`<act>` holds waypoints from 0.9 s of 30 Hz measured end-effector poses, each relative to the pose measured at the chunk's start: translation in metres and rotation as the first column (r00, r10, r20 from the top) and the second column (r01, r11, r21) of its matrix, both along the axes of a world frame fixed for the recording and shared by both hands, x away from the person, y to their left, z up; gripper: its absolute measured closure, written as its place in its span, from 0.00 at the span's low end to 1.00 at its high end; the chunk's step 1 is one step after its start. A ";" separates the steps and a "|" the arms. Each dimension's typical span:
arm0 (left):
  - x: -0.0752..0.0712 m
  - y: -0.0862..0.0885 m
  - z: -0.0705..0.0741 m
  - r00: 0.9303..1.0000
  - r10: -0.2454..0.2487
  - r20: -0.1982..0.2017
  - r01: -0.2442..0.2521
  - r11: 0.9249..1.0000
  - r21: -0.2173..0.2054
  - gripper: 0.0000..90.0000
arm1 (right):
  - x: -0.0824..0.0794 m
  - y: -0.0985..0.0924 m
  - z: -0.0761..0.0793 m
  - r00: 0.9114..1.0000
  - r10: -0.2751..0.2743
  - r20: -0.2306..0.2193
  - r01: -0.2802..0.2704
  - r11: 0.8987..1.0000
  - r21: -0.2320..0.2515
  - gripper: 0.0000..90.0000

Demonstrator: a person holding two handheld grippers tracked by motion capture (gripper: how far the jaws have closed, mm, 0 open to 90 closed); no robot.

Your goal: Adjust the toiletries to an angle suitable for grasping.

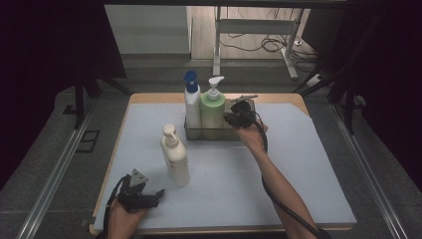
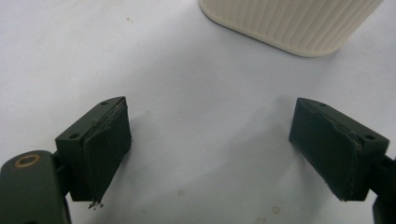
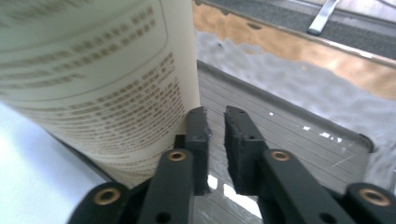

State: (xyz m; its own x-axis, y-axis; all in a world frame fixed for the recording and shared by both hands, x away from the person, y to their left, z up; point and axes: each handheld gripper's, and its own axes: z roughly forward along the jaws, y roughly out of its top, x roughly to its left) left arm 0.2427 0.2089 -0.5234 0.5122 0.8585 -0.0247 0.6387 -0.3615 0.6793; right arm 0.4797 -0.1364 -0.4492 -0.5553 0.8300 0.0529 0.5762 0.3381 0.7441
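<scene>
So your right claw (image 1: pixel 238 115) sits in the clear tray (image 1: pixel 219 133) beside the green bottle (image 1: pixel 211 112), nearly closed, holding nothing. Two bottles are stowed; the cream bottle (image 1: pixel 175 157) waits on the bench (image 1: pixel 298 169) near your wide-open left claw (image 1: pixel 149 195).

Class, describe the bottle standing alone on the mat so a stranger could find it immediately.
Start at the pale mat covering the table. Two pump bottles stand in a clear tray at its far side; nearer, left of centre, stands the cream bottle. It alone stands outside the tray, with a cream pump.
</scene>
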 end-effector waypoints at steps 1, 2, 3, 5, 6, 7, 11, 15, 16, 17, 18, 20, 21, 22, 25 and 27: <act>0.000 0.000 0.000 1.000 0.000 0.000 0.000 1.000 0.000 0.14 | -0.002 -0.001 0.002 1.000 0.005 0.005 -0.005 1.000 0.003 0.85; 0.000 0.000 0.000 1.000 0.000 0.000 0.000 1.000 0.000 0.14 | -0.003 -0.002 0.003 1.000 0.011 0.010 -0.011 1.000 0.004 0.83; 0.000 0.000 0.000 1.000 0.000 0.000 0.000 1.000 0.000 0.14 | -0.004 -0.003 0.005 1.000 0.014 0.011 -0.014 1.000 0.003 0.82; 0.000 0.000 0.000 1.000 0.000 0.000 0.000 1.000 0.000 0.14 | -0.007 -0.005 0.007 0.999 0.019 0.026 -0.019 1.000 -0.005 0.77; 0.000 0.000 0.000 1.000 0.000 0.000 0.000 1.000 0.000 0.14 | -0.009 -0.006 0.008 0.999 0.023 0.027 -0.023 1.000 -0.003 0.75; 0.000 0.000 0.000 1.000 0.000 0.000 0.000 1.000 0.000 0.14 | -0.011 -0.007 0.010 0.999 0.026 0.034 -0.026 1.000 0.002 0.71; 0.000 0.000 0.000 1.000 0.000 0.000 0.000 1.000 0.000 0.14 | -0.017 -0.010 0.015 0.997 0.054 0.050 -0.054 0.999 -0.001 0.61; 0.000 0.000 0.000 1.000 0.000 0.000 0.000 1.000 0.000 0.14 | -0.025 -0.012 0.020 0.994 0.084 0.071 -0.083 0.997 -0.008 0.52; 0.000 0.000 0.000 1.000 0.001 0.000 -0.001 1.000 0.000 0.14 | -0.028 -0.013 0.022 0.993 0.091 0.077 -0.091 0.996 -0.008 0.49; 0.000 0.000 0.000 1.000 0.000 0.000 0.000 1.000 -0.001 0.14 | -0.030 -0.014 0.023 0.992 0.098 0.081 -0.098 0.995 -0.009 0.48; 0.000 0.000 0.000 1.000 0.000 0.000 0.000 1.000 0.000 0.14 | -0.032 -0.014 0.024 0.991 0.105 0.083 -0.105 0.994 -0.008 0.46; 0.000 0.000 0.000 1.000 0.000 0.000 0.000 1.000 0.000 0.14 | -0.036 -0.017 0.026 0.989 0.115 0.091 -0.115 0.993 -0.007 0.44; 0.000 0.000 0.000 1.000 0.000 0.000 0.000 1.000 -0.001 0.14 | -0.038 -0.018 0.027 0.988 0.119 0.095 -0.119 0.993 -0.006 0.43; 0.000 0.000 0.000 1.000 0.000 0.000 0.000 1.000 0.000 0.14 | -0.040 -0.019 0.028 0.987 0.122 0.102 -0.122 0.993 -0.008 0.41; 0.000 0.000 0.000 1.000 0.000 0.000 0.000 1.000 0.000 0.14 | -0.047 -0.024 0.031 0.984 0.145 0.101 -0.144 0.989 -0.015 0.38; 0.000 0.000 0.000 1.000 0.000 0.000 0.000 1.000 0.000 0.14 | -0.052 -0.027 0.033 0.982 0.156 0.105 -0.156 0.988 -0.009 0.36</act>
State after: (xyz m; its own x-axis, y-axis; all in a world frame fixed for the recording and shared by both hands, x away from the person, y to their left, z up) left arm 0.2427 0.2090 -0.5234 0.5118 0.8588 -0.0243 0.6389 -0.3615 0.6791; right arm 0.4278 -0.1635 -0.4161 -0.6803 0.7328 -0.0134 0.4348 0.4183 0.7975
